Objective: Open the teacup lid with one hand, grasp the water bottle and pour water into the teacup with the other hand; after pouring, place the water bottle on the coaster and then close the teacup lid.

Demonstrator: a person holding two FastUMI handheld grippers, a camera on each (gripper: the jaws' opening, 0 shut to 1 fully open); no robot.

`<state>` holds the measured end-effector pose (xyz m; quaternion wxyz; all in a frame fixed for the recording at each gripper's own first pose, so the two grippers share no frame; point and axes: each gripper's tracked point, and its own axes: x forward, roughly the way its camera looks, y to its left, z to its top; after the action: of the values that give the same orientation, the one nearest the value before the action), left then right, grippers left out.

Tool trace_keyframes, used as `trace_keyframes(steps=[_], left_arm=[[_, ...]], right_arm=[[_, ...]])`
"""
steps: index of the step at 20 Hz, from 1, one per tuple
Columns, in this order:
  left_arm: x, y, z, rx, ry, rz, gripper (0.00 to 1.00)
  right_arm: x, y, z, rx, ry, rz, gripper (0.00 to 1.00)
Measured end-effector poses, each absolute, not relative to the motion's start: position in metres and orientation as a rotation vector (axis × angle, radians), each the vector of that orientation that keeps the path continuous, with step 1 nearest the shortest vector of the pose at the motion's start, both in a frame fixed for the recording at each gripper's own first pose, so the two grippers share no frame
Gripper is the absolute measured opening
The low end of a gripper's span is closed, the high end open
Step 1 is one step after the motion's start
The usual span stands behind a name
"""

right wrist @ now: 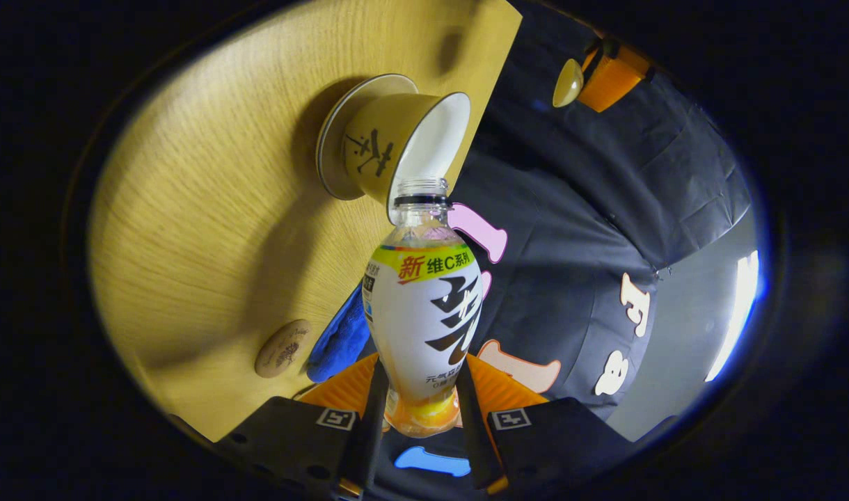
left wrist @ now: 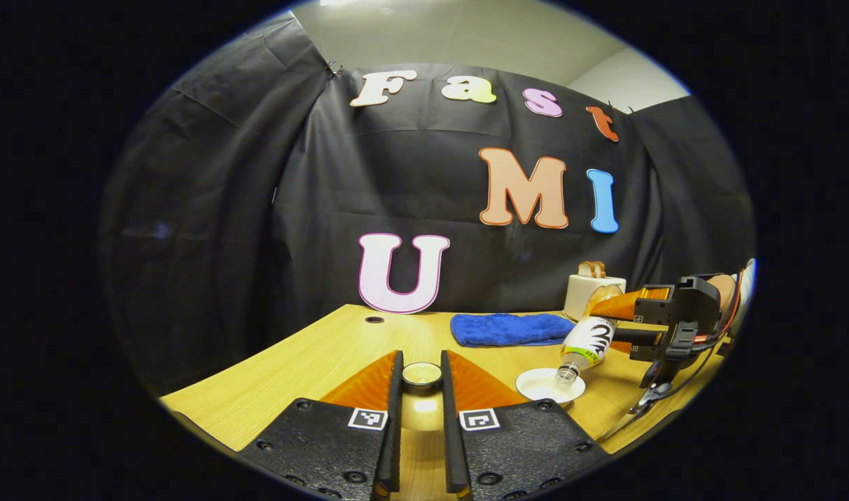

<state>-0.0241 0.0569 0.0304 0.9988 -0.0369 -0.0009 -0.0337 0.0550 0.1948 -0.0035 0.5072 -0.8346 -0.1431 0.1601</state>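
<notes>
My left gripper point(left wrist: 422, 365) is shut on the round teacup lid point(left wrist: 422, 376) and holds it above the wooden table point(left wrist: 313, 362). To its right the white teacup point(left wrist: 546, 385) stands uncovered. My right gripper point(right wrist: 421, 365) is shut on the water bottle point(right wrist: 424, 306), which is tipped neck down. The bottle's uncapped mouth is at the rim of the teacup point(right wrist: 397, 146), which sits on a saucer point(right wrist: 330, 149). In the left gripper view the right gripper point(left wrist: 609, 323) holds the bottle point(left wrist: 588, 337) slanting over the cup. The round wooden coaster point(right wrist: 283, 348) lies bare on the table.
A folded blue towel point(left wrist: 511, 328) lies behind the cup, and a white toaster point(left wrist: 591, 292) with bread stands at the back right. A small round hole point(left wrist: 374, 319) is in the tabletop at the back. A hand point(left wrist: 727, 289) holds the right gripper.
</notes>
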Motion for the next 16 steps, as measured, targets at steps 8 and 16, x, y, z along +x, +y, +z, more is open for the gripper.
trace_keyframes(steps=[8,16], left_arm=[[-0.019,0.039,0.029,-0.065,0.015,-0.094,0.23],[-0.013,0.004,0.026,-0.059,0.039,-0.161,0.23]], right_arm=[[0.052,0.175,-0.017,-1.653,-0.174,0.412,0.55],[0.050,0.165,-0.014,-1.093,0.033,0.442,0.58]])
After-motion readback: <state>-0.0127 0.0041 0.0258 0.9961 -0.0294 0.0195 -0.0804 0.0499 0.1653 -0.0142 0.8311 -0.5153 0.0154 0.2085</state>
